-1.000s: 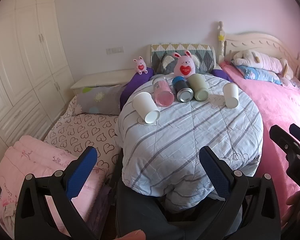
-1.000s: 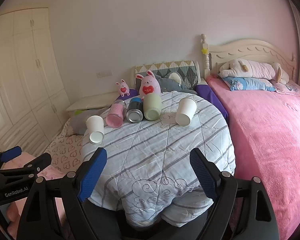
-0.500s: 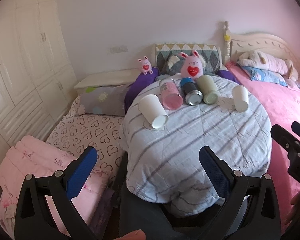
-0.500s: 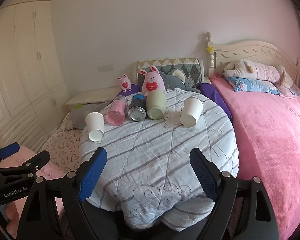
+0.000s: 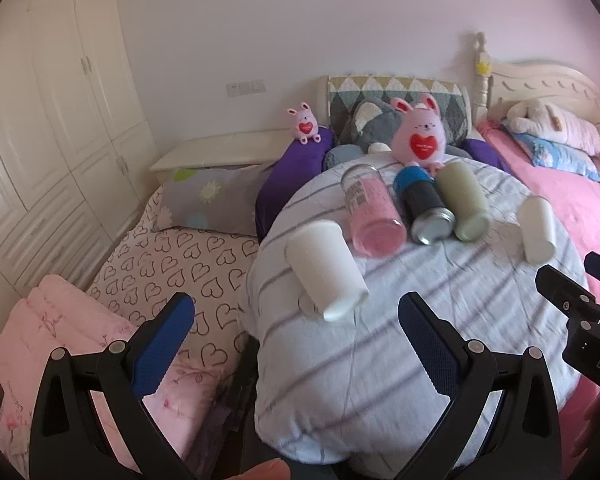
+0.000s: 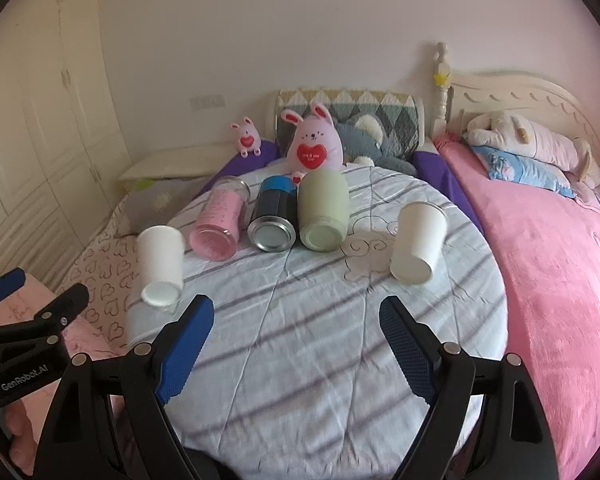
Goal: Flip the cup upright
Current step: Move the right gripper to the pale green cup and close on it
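Two white paper cups lie on their sides on a round table under a striped cloth (image 5: 440, 320). The left cup (image 5: 326, 270) also shows in the right wrist view (image 6: 160, 264). The right cup (image 5: 537, 234) also shows there (image 6: 418, 248). Between them lie a pink cup (image 5: 374, 216), a dark blue-topped cup (image 5: 424, 210) and a pale green cup (image 5: 462, 204). My left gripper (image 5: 296, 332) is open and empty just before the left white cup. My right gripper (image 6: 296, 338) is open and empty, short of the right white cup.
A pink plush rabbit (image 5: 420, 136) sits at the table's far edge, a smaller one (image 5: 305, 124) behind it. A pink bed (image 6: 560, 280) lies to the right. A heart-print mattress (image 5: 172, 264) and folded pink blanket (image 5: 40, 344) lie left. Wardrobes (image 5: 40, 120) line the left wall.
Both grippers have moved forward toward the table, so the cups look larger and nearer. The left gripper has drawn close to the left white cup. Both stay open.
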The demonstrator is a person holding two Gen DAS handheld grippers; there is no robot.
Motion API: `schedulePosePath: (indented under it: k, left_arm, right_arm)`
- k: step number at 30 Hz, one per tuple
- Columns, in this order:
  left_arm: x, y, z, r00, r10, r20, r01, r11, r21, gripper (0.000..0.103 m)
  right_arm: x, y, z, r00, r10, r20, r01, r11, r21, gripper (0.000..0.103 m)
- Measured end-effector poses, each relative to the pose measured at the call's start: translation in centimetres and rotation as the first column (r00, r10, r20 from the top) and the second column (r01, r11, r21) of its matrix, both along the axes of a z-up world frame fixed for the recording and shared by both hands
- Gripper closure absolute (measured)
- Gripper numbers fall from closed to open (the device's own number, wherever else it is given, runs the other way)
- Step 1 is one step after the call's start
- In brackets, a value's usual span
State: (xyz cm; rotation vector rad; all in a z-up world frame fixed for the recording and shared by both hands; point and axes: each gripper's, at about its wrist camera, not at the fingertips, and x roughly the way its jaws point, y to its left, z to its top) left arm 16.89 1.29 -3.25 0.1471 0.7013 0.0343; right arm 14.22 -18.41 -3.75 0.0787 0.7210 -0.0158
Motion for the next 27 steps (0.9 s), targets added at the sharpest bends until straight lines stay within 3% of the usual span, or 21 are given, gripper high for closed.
schedulePosePath:
  k: [12, 27]
  left_arm:
    - [10.0, -1.0, -1.7, 0.999, 0.014, -0.041, -0.014, 1.0, 0.0, 0.0]
    - [17.0, -2.7, -3.9, 0.994, 0.019, -0.107, -0.018, 1.0, 0.007, 0.0]
  right_arm:
    - [13.3, -1.1, -2.5, 0.988, -0.019, -0.15, 0.013, 0.999, -0.041, 0.017]
    - [21.5, -3.1, -6.6, 0.956, -0.01, -0.293, 0.003, 1.0, -0.025, 0.017]
